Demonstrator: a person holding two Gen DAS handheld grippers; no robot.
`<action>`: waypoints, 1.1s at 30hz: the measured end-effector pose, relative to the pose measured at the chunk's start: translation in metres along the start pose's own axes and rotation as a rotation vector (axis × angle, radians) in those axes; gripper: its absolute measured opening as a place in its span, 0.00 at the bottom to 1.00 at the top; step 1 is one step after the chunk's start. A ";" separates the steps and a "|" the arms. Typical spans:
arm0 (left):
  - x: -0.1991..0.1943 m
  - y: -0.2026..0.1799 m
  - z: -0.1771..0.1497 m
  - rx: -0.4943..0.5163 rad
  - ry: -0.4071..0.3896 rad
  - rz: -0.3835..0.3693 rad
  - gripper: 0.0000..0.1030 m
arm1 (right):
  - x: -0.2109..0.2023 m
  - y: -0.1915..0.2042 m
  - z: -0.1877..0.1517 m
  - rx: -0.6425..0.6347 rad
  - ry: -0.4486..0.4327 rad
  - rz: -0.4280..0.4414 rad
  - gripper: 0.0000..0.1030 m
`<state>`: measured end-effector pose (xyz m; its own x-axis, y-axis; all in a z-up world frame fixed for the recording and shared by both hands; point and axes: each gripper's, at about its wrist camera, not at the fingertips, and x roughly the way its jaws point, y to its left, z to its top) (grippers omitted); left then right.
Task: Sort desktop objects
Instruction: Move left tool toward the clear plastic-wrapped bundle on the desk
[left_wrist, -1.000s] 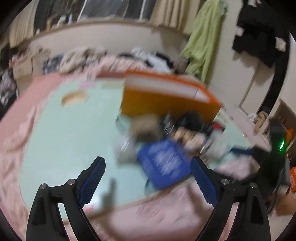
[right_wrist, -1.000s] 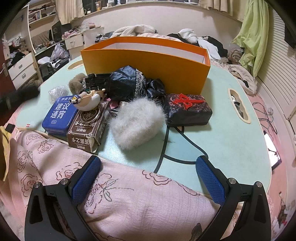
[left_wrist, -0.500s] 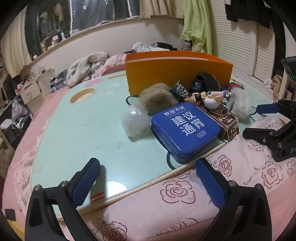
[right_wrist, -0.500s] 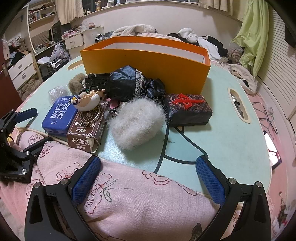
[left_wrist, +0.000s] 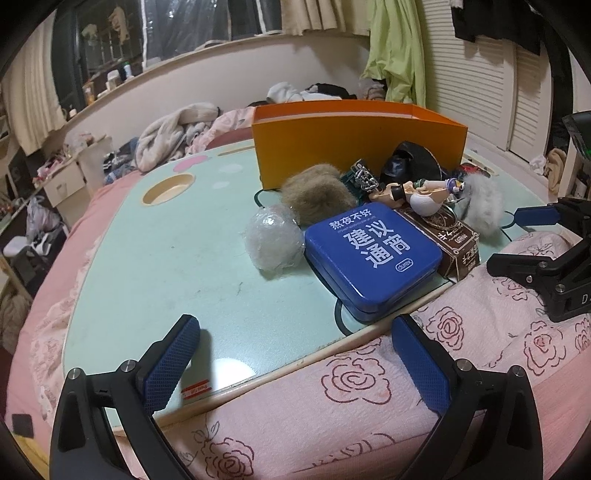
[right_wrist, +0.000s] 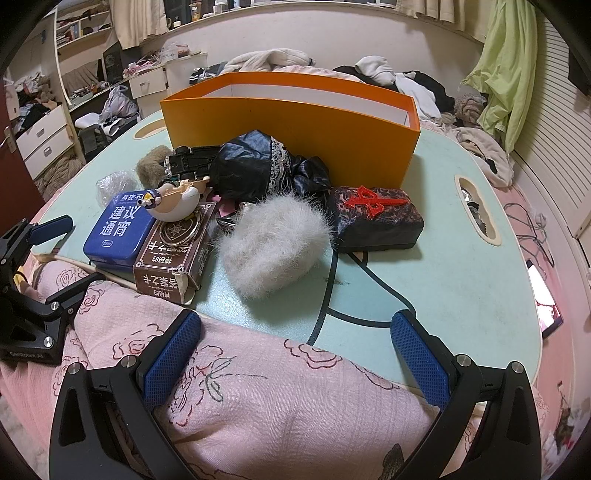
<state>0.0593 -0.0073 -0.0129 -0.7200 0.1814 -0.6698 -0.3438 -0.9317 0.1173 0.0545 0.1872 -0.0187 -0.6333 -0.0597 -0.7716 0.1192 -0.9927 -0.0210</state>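
Over the near edge of the table (left_wrist: 155, 266), where a blurred view was given a second earlier, the left tool (left_wrist: 295, 354) is now seen steady, its jaws just opened wide and empty, short of the blue tin (left_wrist: 373, 254) marked "durex", while the right tool (right_wrist: 295, 347) is kept wide, touching nothing.

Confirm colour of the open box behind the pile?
Orange box, white inside; right wrist view shows it best.

Two fur balls (right_wrist: 275, 249), one tin (left_wrist: 371, 254)
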 end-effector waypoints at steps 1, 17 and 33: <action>-0.001 -0.001 0.001 0.001 0.003 0.006 1.00 | 0.000 -0.001 0.000 0.000 0.000 0.000 0.99; -0.019 0.024 0.025 -0.129 -0.092 -0.124 0.80 | 0.002 -0.005 0.002 0.000 0.001 0.002 0.99; 0.010 0.041 0.043 -0.189 -0.103 -0.061 0.27 | 0.000 -0.006 0.002 0.016 -0.013 0.017 0.99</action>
<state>0.0121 -0.0299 0.0164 -0.7623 0.2613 -0.5922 -0.2765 -0.9587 -0.0671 0.0526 0.1932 -0.0175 -0.6411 -0.0775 -0.7636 0.1173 -0.9931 0.0023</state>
